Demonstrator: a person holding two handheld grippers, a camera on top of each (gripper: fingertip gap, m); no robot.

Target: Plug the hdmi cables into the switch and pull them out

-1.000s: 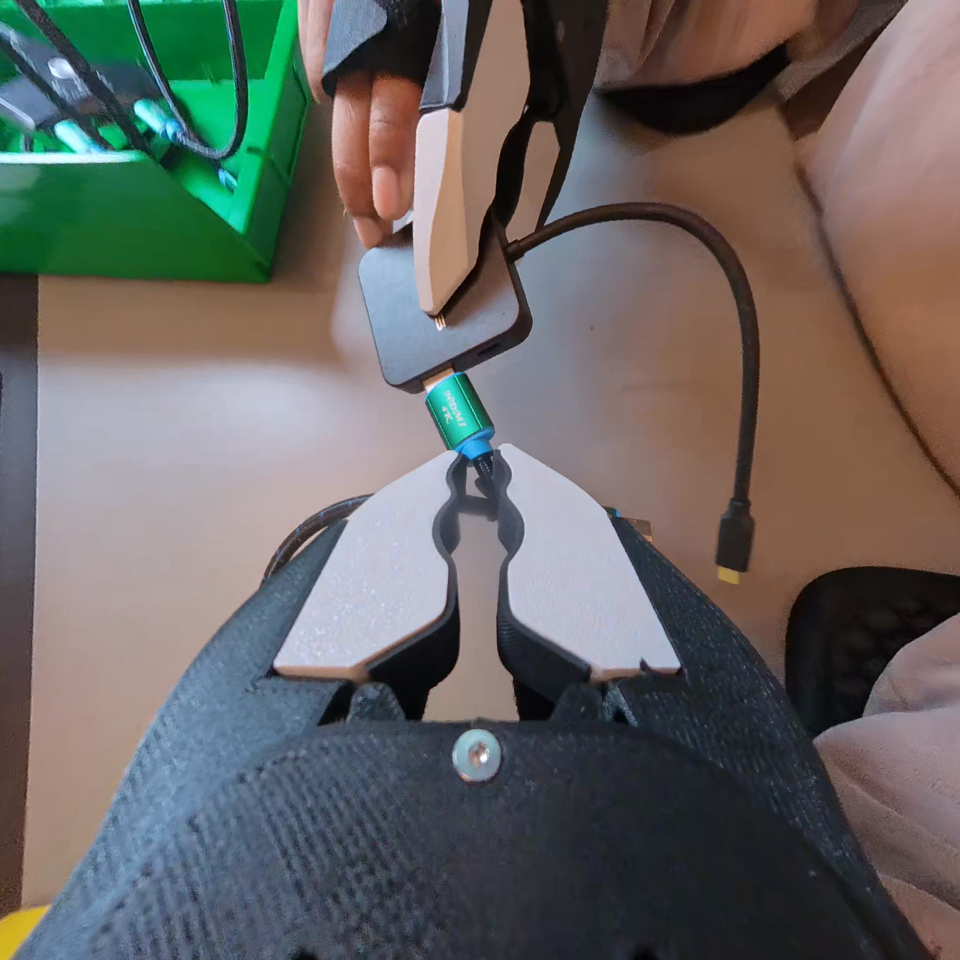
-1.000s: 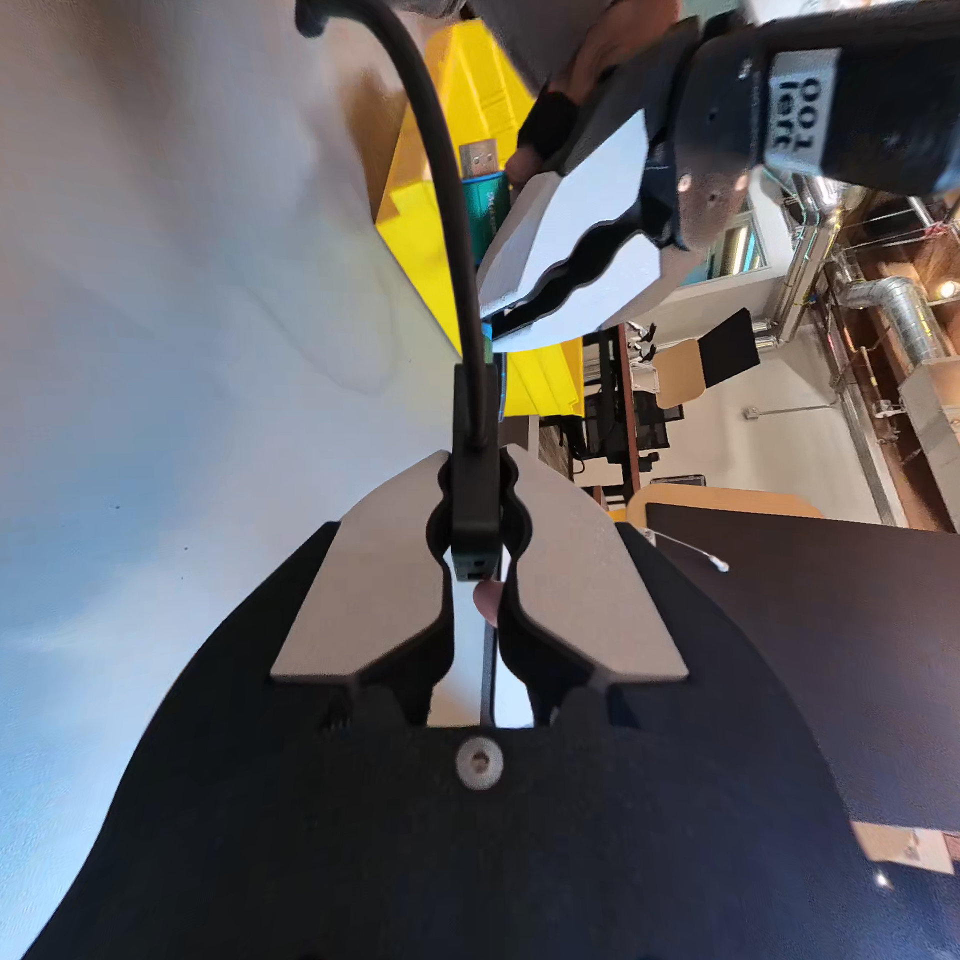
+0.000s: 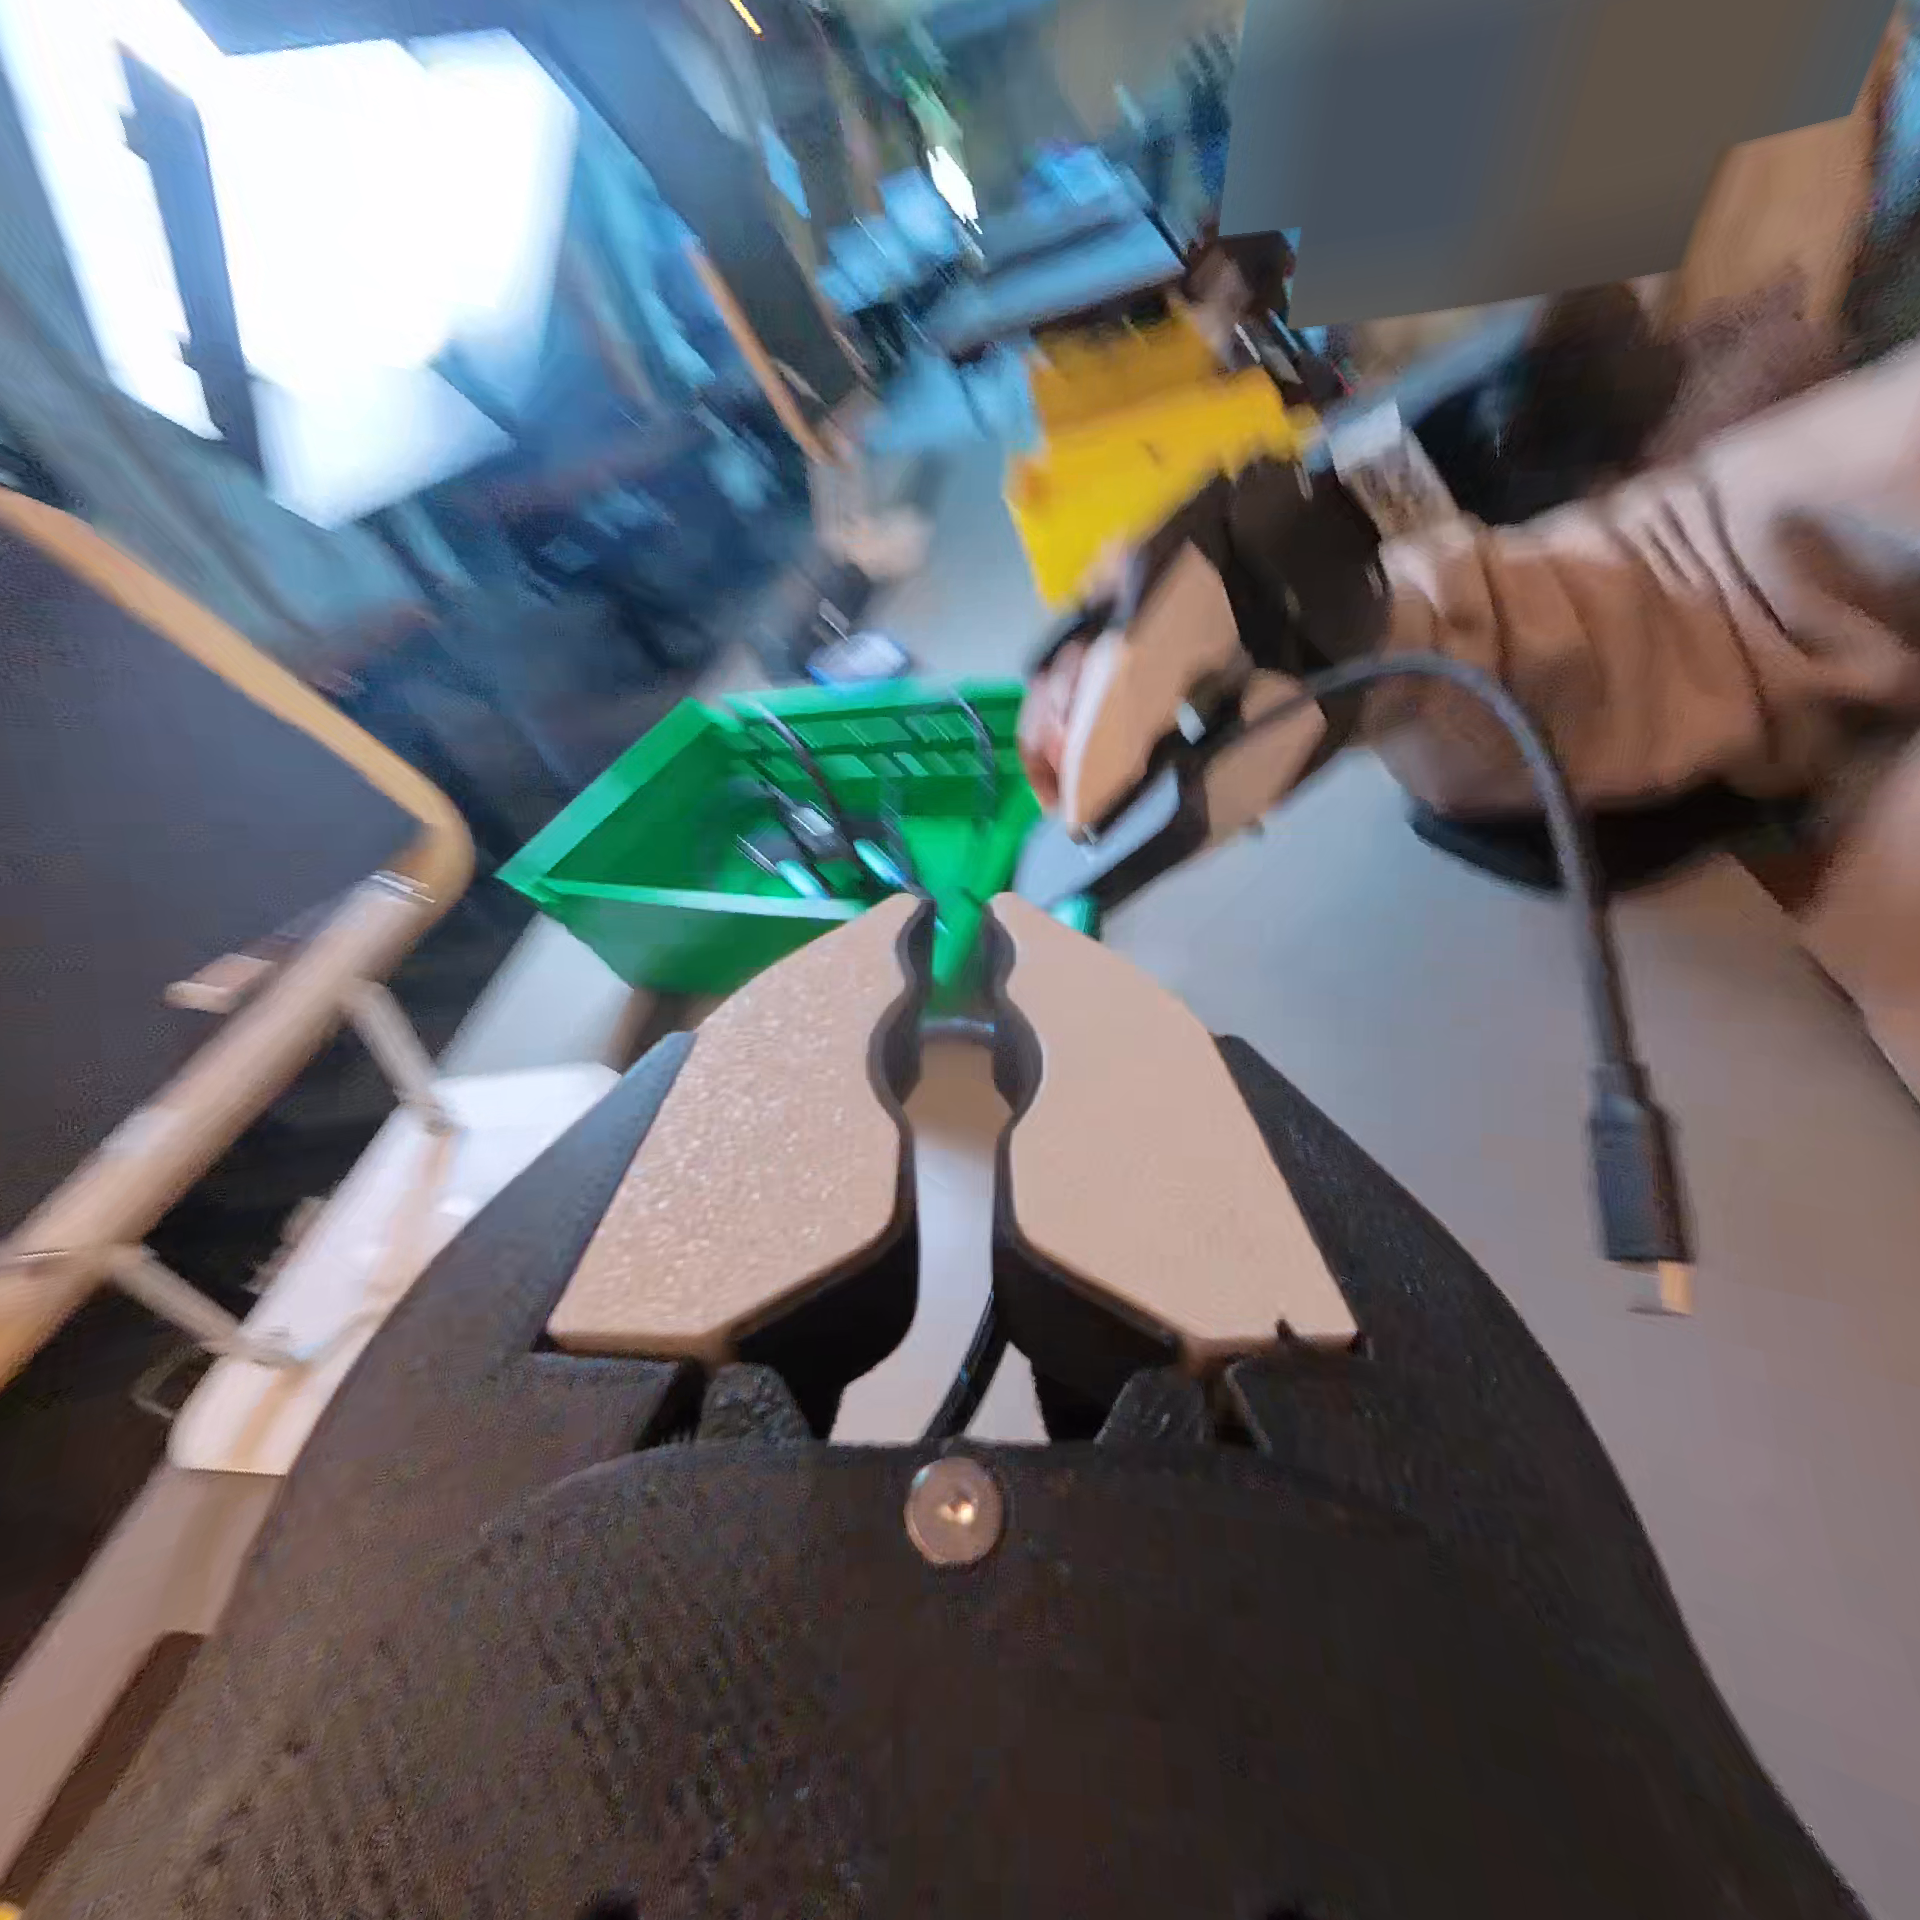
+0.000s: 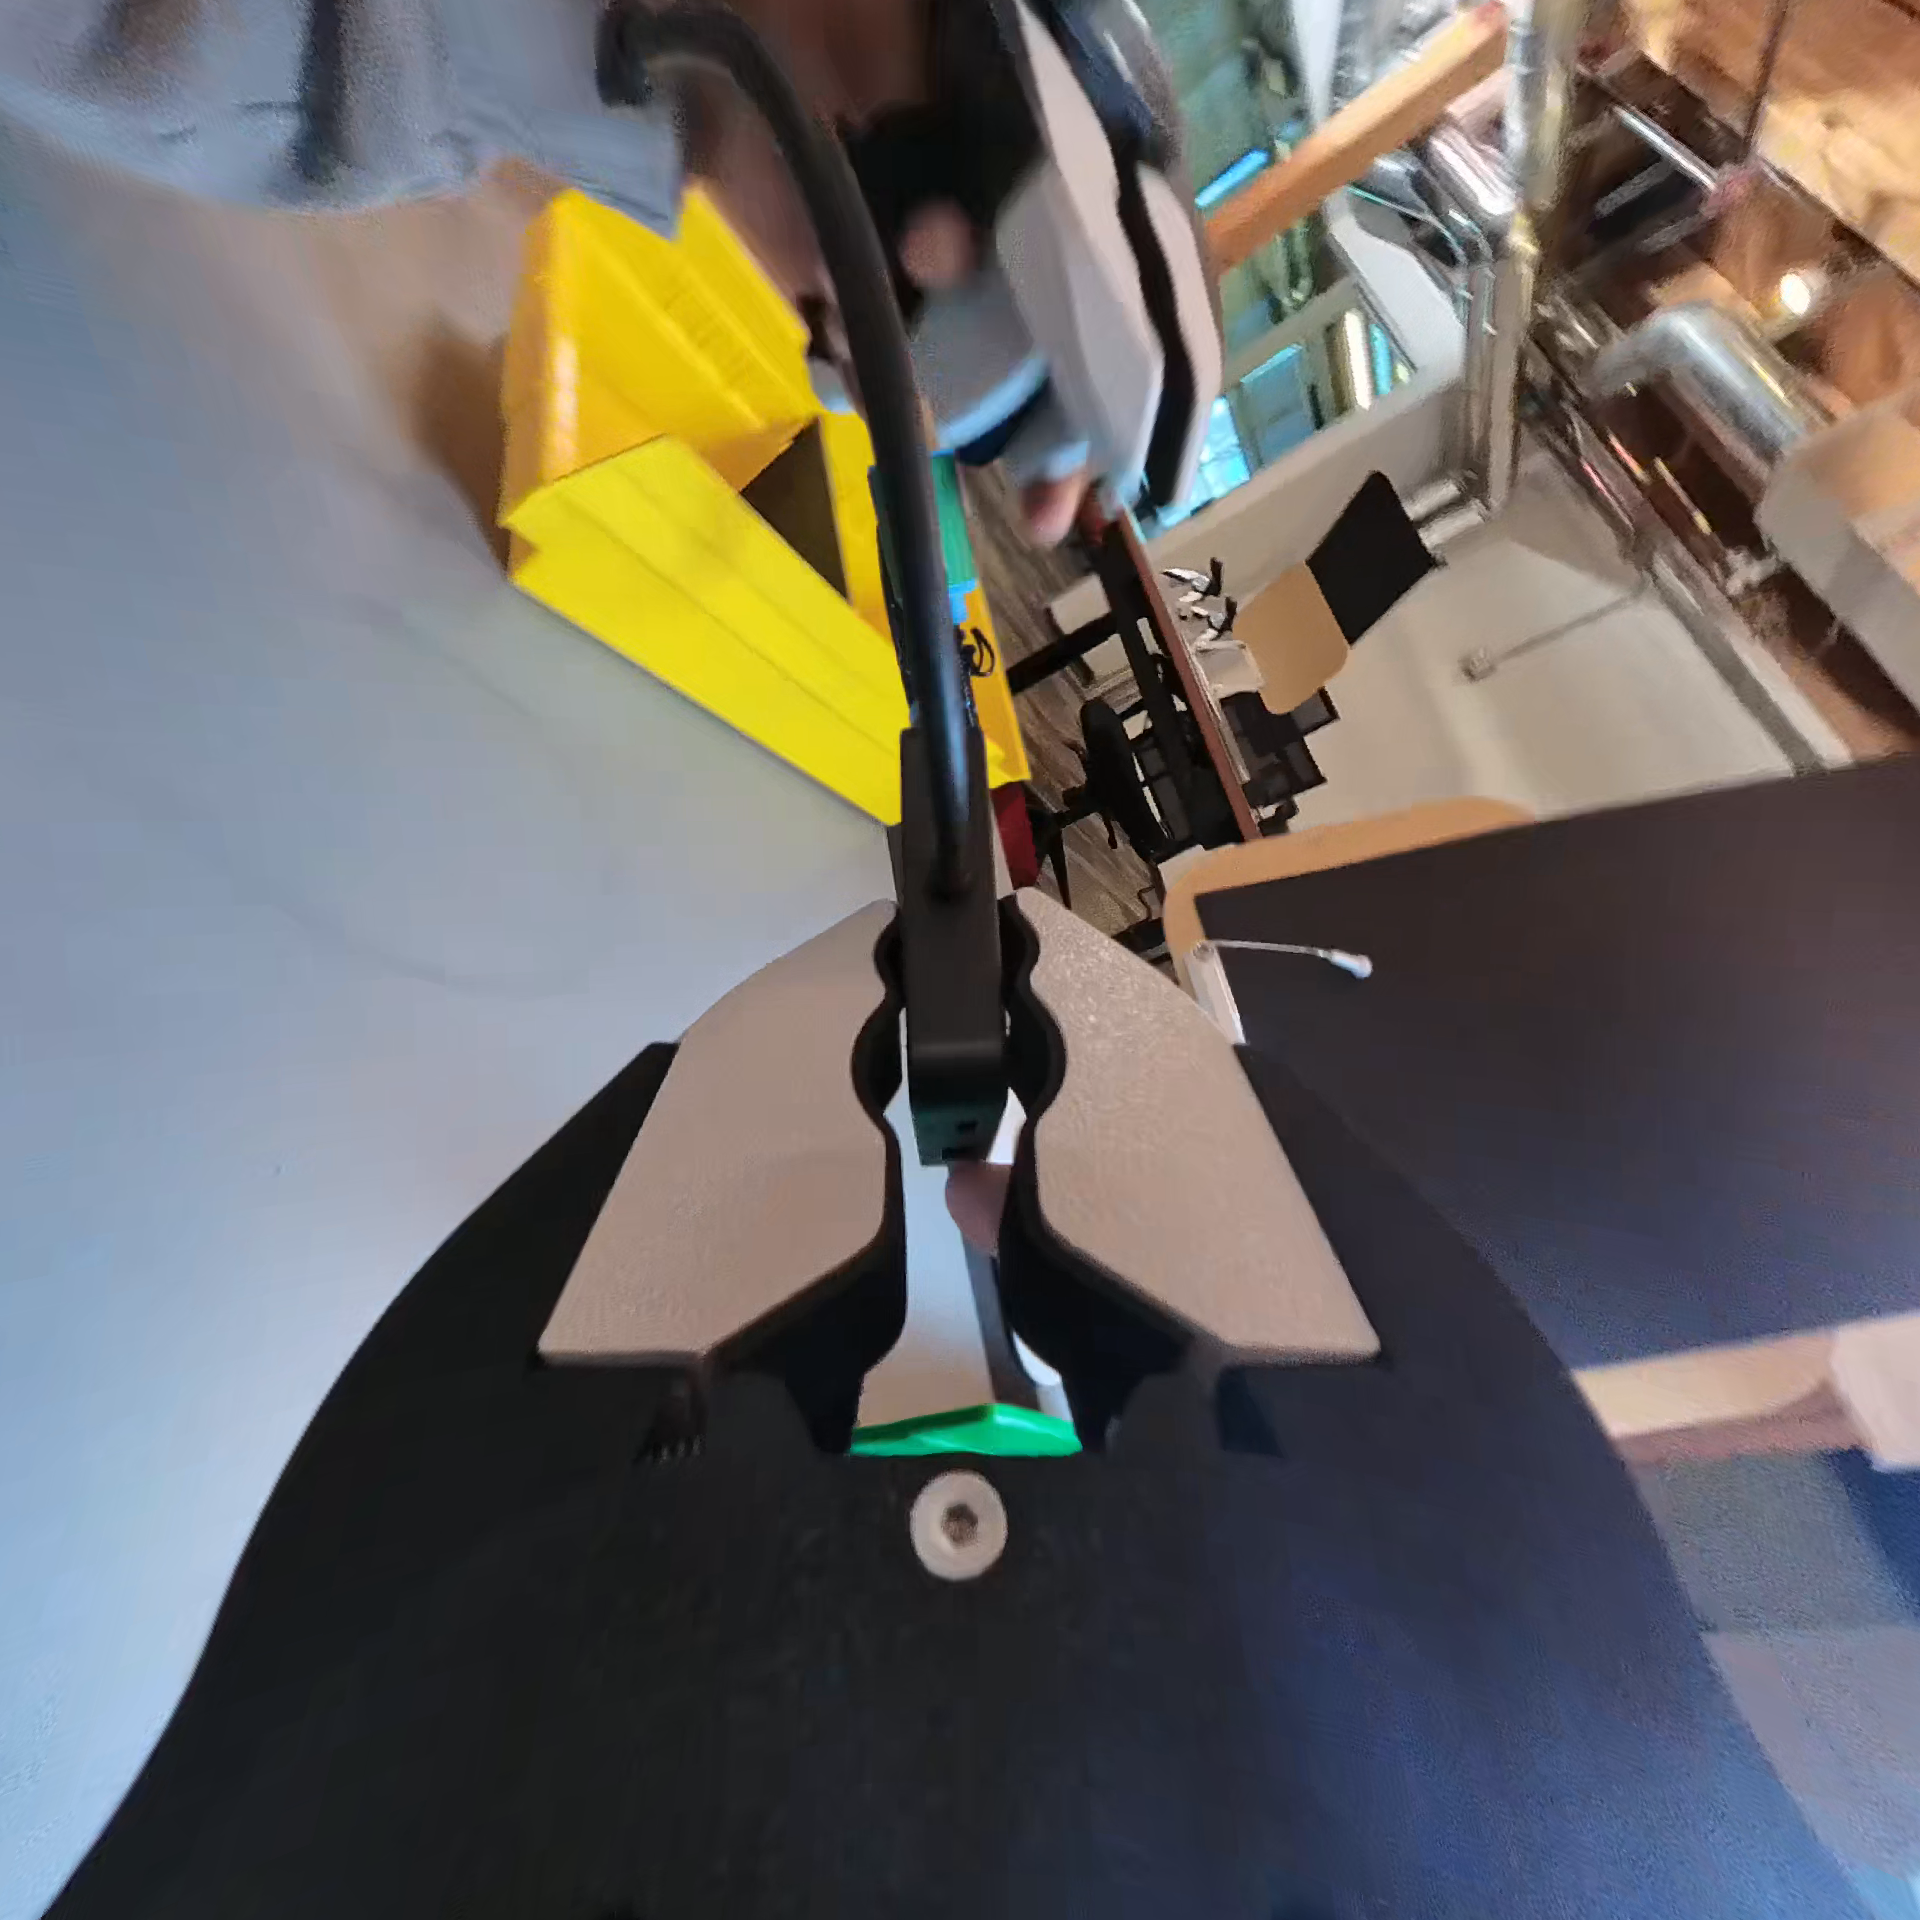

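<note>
The switch (image 4: 951,997) is clamped edge-on by the right gripper (image 4: 951,914). The cable (image 3: 961,1031) is pinched by the left gripper (image 3: 956,925). Its green plug (image 4: 943,509), at twelve o'clock, seems withdrawn. Pulling should be kept straight and the switch steadied.

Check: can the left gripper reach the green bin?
Likely yes: the green bin sits ahead of the left gripper, nothing between; the right gripper, holding the switch, stands aside. But the left seems to hold an HDMI cable.

I see the black switch (image 4: 951,997) standing edge-on between my right fingers, its black cable (image 3: 1558,790) hanging loose in the air.
</note>
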